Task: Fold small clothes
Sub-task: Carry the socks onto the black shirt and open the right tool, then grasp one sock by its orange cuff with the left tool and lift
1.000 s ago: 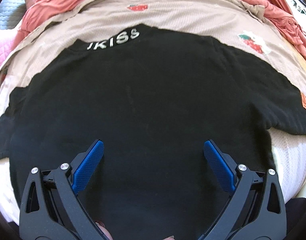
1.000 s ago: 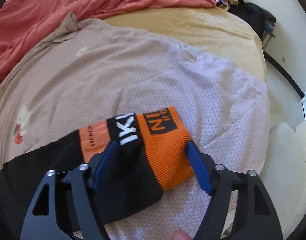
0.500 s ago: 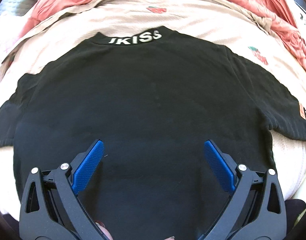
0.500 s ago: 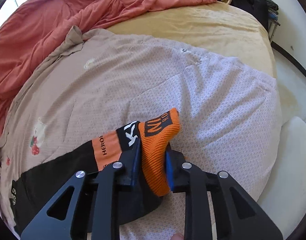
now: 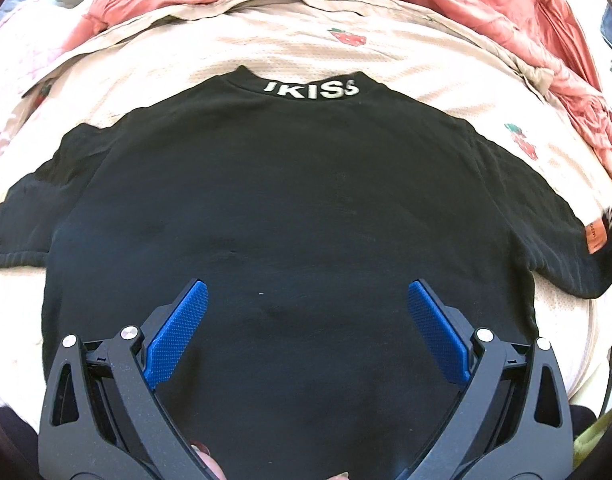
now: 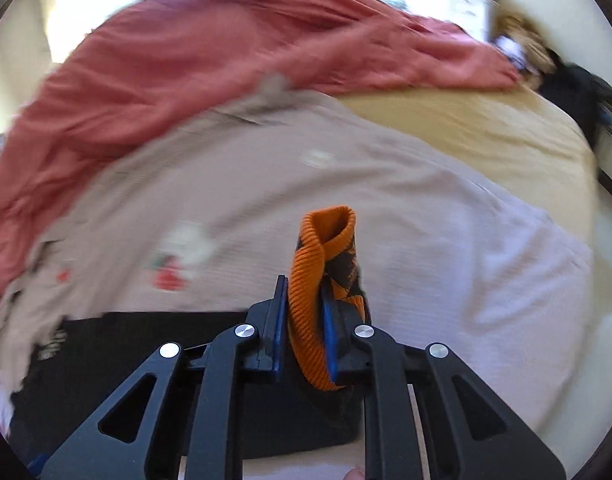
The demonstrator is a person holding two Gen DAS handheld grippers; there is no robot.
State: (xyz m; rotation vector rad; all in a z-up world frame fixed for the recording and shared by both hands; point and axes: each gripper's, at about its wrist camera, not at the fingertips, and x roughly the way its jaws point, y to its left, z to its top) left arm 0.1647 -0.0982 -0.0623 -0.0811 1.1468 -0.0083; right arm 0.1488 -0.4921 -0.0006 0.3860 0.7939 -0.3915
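- Shirt (image 5: 290, 208) — black, lies flat and spread on the bed (image 5: 425, 60), no fold made yet
- Right gripper (image 6: 302, 320) — jaws closing, clenched on the orange cuff (image 6: 317, 264) of one sleeve, cuff raised off the bed
- Left gripper (image 5: 306, 332) — released, empty, above the shirt's lower half
- Left to do: both sleeves, then the body

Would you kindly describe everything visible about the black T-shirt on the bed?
The black T-shirt lies flat and spread on a beige strawberry-print sheet, its collar away from the camera showing white lettering. It looks like soft knit cotton. Both short sleeves are spread; the orange ribbed cuff of one is pinched and lifted by the closing right gripper. The open left gripper hovers over its lower body.
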